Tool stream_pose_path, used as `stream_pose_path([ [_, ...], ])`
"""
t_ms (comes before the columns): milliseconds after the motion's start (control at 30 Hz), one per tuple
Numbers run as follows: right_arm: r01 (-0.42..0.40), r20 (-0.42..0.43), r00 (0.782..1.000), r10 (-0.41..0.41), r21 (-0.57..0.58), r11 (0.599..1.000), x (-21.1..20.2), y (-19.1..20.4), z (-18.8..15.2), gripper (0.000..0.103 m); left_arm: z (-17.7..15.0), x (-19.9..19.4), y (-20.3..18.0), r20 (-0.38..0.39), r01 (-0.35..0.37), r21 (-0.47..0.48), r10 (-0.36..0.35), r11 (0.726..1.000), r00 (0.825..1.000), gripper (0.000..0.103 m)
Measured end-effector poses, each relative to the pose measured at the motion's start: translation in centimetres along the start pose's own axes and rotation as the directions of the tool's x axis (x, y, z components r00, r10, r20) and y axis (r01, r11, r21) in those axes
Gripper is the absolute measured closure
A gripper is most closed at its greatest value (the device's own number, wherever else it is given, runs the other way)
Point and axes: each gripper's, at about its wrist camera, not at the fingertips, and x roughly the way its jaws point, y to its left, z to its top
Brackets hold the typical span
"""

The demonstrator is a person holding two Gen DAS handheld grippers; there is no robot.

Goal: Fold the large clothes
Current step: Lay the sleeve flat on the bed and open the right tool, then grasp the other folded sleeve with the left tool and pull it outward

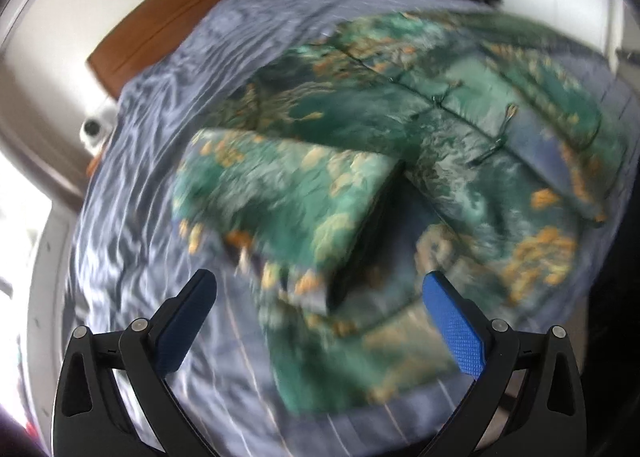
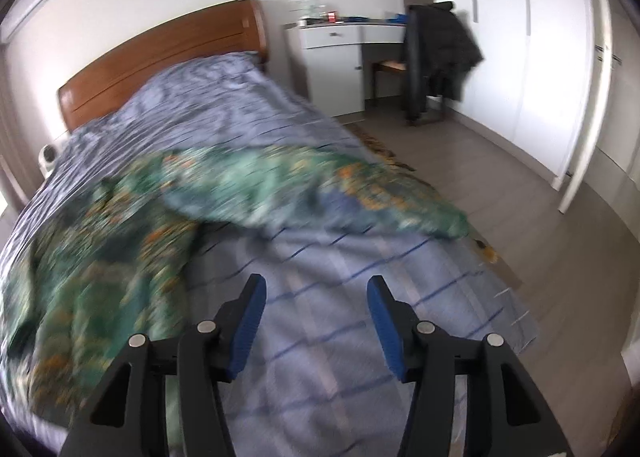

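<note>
Two wrist views of a bed (image 2: 320, 337) covered by a blue-grey striped duvet, on which a large green garment (image 1: 400, 137) with orange and teal print lies spread. Both views are motion-blurred.

Left wrist view: the left tool (image 1: 320, 289) hangs over the near part of the garment, its jaws wide apart and nothing between them. One sleeve (image 1: 280, 197) is folded inward and lies across the body of the garment, its cuff end just ahead of the fingertips. A dark seam or placket with small fastenings (image 1: 440, 105) runs diagonally away toward the upper left and lower right of the view. This is judged to mark the garment's long axis, which leads away from the left tool toward the wooden headboard (image 1: 192, 17).

Right wrist view: the right tool (image 2: 316, 297) stands over bare duvet, its jaws partly open and empty. The garment (image 2: 100, 257) lies to its left and ahead. A second sleeve or side panel (image 2: 320, 193) stretches rightward across the bed to the mattress edge nearest the floor (image 2: 520, 177).

Governing relation: the left tool is directly over cloth, while the right tool is beside it. The outstretched panel lies ahead of the right tool, so that hand is judged the nearer one for folding it inward.
</note>
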Motion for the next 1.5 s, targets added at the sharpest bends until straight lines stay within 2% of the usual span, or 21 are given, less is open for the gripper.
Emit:
stream_pose_path([
  [100, -0.03, -0.01, 1.0, 0.03, -0.028, 0.999, -2.8, 1.0, -1.9, 0.049, 1.1, 3.5, -0.2, -0.024, -0.015, 0.077, 0.017, 0.997, 1.0, 0.0],
  [233, -0.073, -0.037, 0.997, 0.069, -0.103, 0.992, -5.0, 4.0, -4.0, 0.049, 1.2, 7.3, 0.4, -0.09, 0.01, 0.121, 0.001, 0.993, 0.996, 0.0],
  [467, -0.145, -0.052, 0.989, 0.138, -0.174, 0.974, -7.3, 8.1, -5.7, 0.049, 0.8, 8.7, 1.5, -0.111, 0.125, 0.092, -0.114, 0.988, 0.987, 0.0],
  [500, -0.157, -0.054, 0.987, 0.149, -0.18, 0.971, -7.4, 8.5, -5.7, 0.049, 0.8, 8.7, 1.7, -0.113, 0.141, 0.085, -0.131, 0.986, 0.985, 0.003],
  [533, -0.169, -0.054, 0.985, 0.161, -0.186, 0.968, -7.6, 9.0, -5.7, 0.049, 0.8, 8.7, 1.9, -0.115, 0.16, 0.079, -0.15, 0.984, 0.982, 0.007],
  [600, -0.19, -0.051, 0.982, 0.183, -0.202, 0.961, -8.0, 10.1, -5.6, 0.049, 0.9, 8.5, 2.3, -0.125, 0.199, 0.068, -0.19, 0.978, 0.974, 0.025],
  [633, -0.199, -0.044, 0.98, 0.194, -0.213, 0.956, -8.3, 10.6, -5.5, 0.049, 0.9, 8.4, 2.4, -0.127, 0.216, 0.063, -0.207, 0.974, 0.97, 0.03],
  [700, -0.214, -0.032, 0.977, 0.212, -0.228, 0.95, -9.0, 11.3, -5.5, 0.049, 1.0, 8.0, 2.8, -0.131, 0.248, 0.045, -0.24, 0.968, 0.962, 0.055],
  [733, -0.218, -0.026, 0.976, 0.218, -0.232, 0.948, -9.3, 11.5, -5.5, 0.049, 1.1, 7.9, 3.0, -0.132, 0.261, 0.035, -0.255, 0.965, 0.958, 0.062],
  [767, -0.223, -0.02, 0.974, 0.225, -0.239, 0.945, -9.6, 11.8, -5.4, 0.049, 1.1, 7.7, 3.3, -0.133, 0.281, 0.016, -0.277, 0.96, 0.952, 0.075],
  [800, -0.226, -0.016, 0.973, 0.229, -0.244, 0.943, -9.8, 12.0, -5.5, 0.049, 1.3, 7.7, 3.5, -0.132, 0.289, 0.002, -0.286, 0.957, 0.949, 0.083],
  [867, -0.225, -0.01, 0.973, 0.231, -0.264, 0.938, -10.2, 12.5, -5.6, 0.049, 1.3, 7.1, 4.1, -0.123, 0.292, -0.023, -0.292, 0.956, 0.948, 0.089],
  [1067, -0.237, -0.022, 0.971, 0.239, -0.254, 0.938, -10.2, 12.6, -5.8, 0.049, 0.8, 4.5, 7.1, -0.052, 0.256, -0.098, -0.262, 0.962, 0.964, 0.092],
  [1233, -0.242, -0.025, 0.969, 0.244, -0.26, 0.935, -10.2, 13.1, -6.0, 0.049, -0.3, 1.1, 11.2, 0.02, 0.187, -0.184, -0.186, 0.965, 0.982, 0.092],
  [1400, -0.255, -0.033, 0.966, 0.256, -0.275, 0.927, -10.0, 14.2, -6.0, 0.049, -1.6, -1.1, 16.4, 0.068, 0.114, -0.298, -0.098, 0.948, 0.993, 0.092],
  [1500, -0.263, -0.034, 0.964, 0.264, -0.287, 0.921, -10.0, 14.9, -5.9, 0.049, -2.5, -1.2, 19.2, 0.065, 0.071, -0.36, -0.051, 0.93, 0.997, 0.092],
])
